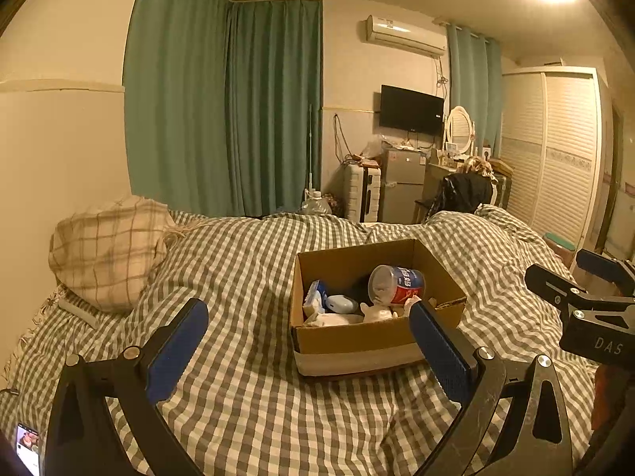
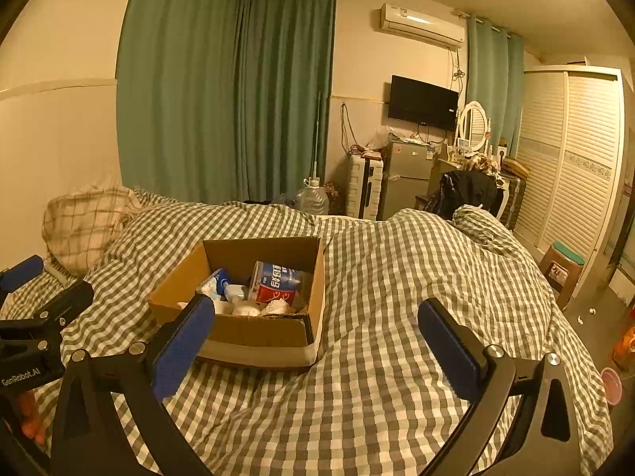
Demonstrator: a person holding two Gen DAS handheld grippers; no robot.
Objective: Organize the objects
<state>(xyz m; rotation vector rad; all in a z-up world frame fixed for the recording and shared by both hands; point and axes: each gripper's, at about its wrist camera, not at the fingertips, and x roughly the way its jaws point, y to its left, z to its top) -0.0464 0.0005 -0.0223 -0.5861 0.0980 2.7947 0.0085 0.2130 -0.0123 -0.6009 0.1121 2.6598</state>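
An open cardboard box (image 1: 357, 337) sits on the checked bedspread (image 1: 246, 396). Inside lie a red-and-blue canister (image 1: 397, 283) on its side, a blue-and-white pack (image 1: 315, 291), a pale blue case (image 1: 341, 303) and white crumpled items (image 1: 377, 311). My left gripper (image 1: 309, 317) is open and empty, held above the bed just in front of the box. My right gripper (image 2: 317, 313) is open and empty, to the right of the box (image 2: 254, 329), with the canister (image 2: 278, 283) visible inside. Each gripper shows at the edge of the other's view.
A plaid pillow (image 1: 107, 250) lies at the bed's far left. A phone (image 1: 27, 452) lies at the near left. Beyond the bed are green curtains (image 1: 222, 111), a small fridge (image 1: 403, 184), a chair with dark clothes (image 1: 464, 194), a wardrobe (image 1: 555, 150) and a stool (image 2: 563, 271).
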